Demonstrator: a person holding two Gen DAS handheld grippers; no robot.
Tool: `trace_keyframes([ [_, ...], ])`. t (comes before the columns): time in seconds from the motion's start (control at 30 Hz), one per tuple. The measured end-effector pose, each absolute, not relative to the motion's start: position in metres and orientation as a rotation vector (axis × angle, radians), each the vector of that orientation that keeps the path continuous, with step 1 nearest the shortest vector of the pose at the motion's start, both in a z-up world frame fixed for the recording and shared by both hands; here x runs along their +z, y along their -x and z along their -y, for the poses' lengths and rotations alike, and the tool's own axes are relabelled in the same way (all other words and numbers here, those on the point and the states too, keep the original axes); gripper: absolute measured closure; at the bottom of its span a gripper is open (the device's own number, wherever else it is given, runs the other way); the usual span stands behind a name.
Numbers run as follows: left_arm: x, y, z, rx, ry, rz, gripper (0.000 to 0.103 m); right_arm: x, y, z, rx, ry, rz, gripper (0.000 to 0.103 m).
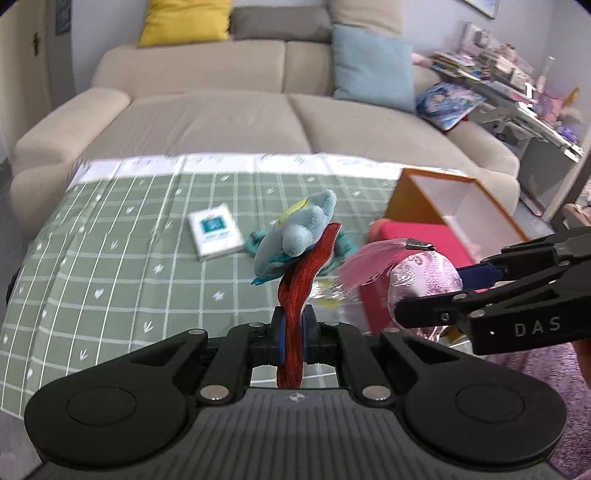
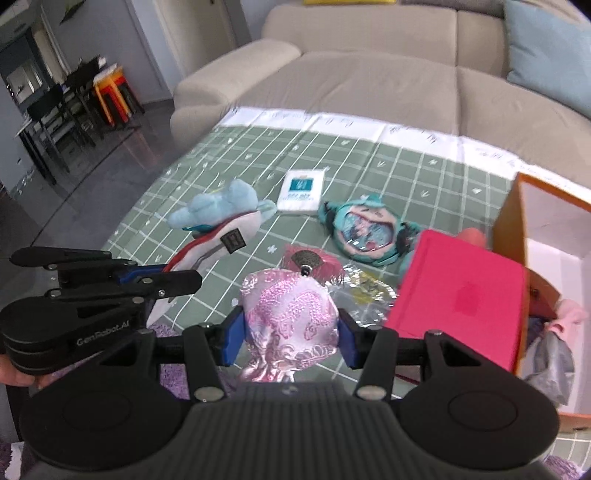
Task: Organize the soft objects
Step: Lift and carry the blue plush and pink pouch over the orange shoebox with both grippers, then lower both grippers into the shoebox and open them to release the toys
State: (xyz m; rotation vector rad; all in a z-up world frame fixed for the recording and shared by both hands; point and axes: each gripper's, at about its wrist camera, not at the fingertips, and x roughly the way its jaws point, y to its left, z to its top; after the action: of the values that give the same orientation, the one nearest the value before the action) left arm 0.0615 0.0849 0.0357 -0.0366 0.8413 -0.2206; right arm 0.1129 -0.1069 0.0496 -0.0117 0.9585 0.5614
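Your left claw [image 1: 293, 328] was clamped on the red strap [image 1: 299, 280] of a blue plush toy [image 1: 295, 232], held above the green checked desk [image 1: 129, 258]. Your right claw [image 2: 291, 332] gripped a pink brocade pouch [image 2: 291, 317] beside the orange box [image 2: 517, 221].

Green grid cloth [image 1: 122, 236] covers my tabletop, white strip along its far edge. Beige sofa [image 1: 221, 110] behind it, with a yellow cushion [image 1: 186, 20] and a blue cushion [image 1: 373, 66]. Cluttered shelf [image 1: 517, 85] at far right. In my right view: dark chairs [image 2: 55, 118], orange-red stools [image 2: 112, 94], grey floor [image 2: 92, 162]. Purple rug [image 1: 546, 376] below me.
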Motion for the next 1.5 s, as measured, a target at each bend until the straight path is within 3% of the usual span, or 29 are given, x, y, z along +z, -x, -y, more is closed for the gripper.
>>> trace_keyframes([
  [0.67,0.082,-0.085,0.082,-0.545,-0.187,-0.734,0.095,0.069,-0.099,0.284,0.2,-0.183,-0.76,0.052],
  [1.1,0.065,-0.138,0.176,-0.653,-0.338,-0.773,0.095,0.05,-0.148,0.349,0.029,-0.093,-0.705,0.052],
  [1.5,0.004,-0.203,0.229,-0.661,-0.497,-0.904,0.095,-0.022,-0.197,0.361,0.068,0.088,-0.853,0.052],
])
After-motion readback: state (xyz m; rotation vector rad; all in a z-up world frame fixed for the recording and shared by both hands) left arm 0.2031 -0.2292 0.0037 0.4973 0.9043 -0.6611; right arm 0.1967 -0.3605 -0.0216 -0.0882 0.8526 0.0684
